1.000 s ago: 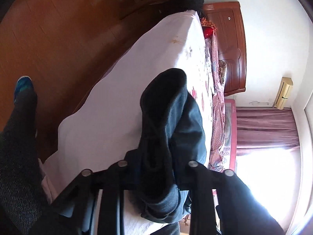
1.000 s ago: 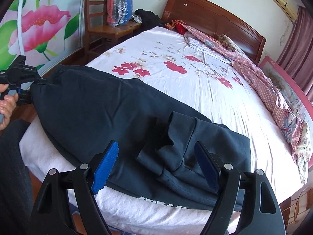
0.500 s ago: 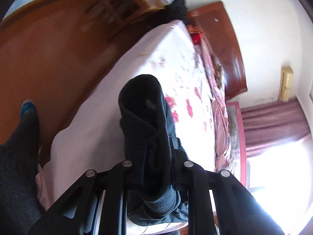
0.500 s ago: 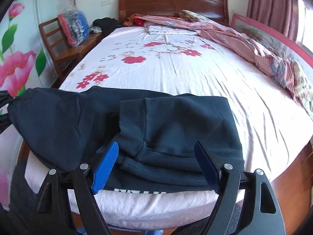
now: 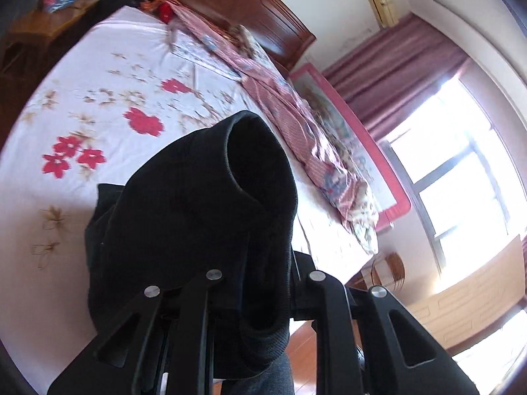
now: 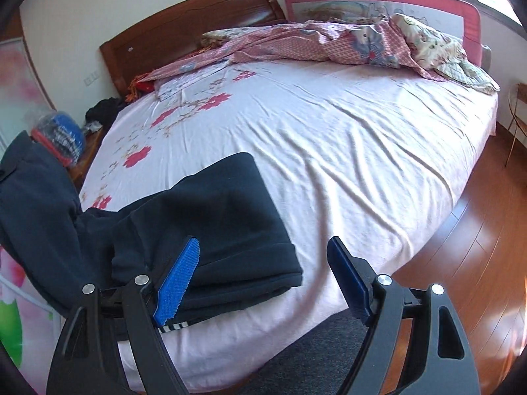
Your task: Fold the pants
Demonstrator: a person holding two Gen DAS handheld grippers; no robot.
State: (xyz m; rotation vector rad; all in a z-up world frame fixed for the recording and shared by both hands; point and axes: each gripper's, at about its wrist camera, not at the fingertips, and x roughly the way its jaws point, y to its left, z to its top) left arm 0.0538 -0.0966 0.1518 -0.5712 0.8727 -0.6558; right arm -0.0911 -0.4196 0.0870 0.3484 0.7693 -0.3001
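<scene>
Holding a bunched end of the dark pants (image 5: 197,217) clamped in our left gripper (image 5: 260,283), lifted above the floral bed sheet (image 5: 98,105); the folded rest lies at the near bed edge (image 6: 210,223). Our right gripper (image 6: 263,273) hovers there, blue pads (image 6: 179,278) spread apart, gripping nothing

No legible text, brand, number or sign in either view. White marks on lower edge of dark pants (image 6: 174,324), beneath right gripper's blue pad, partly hidden, unreadable. Printed pattern on pink bed rail (image 6: 378,3) too blurred to read.
</scene>
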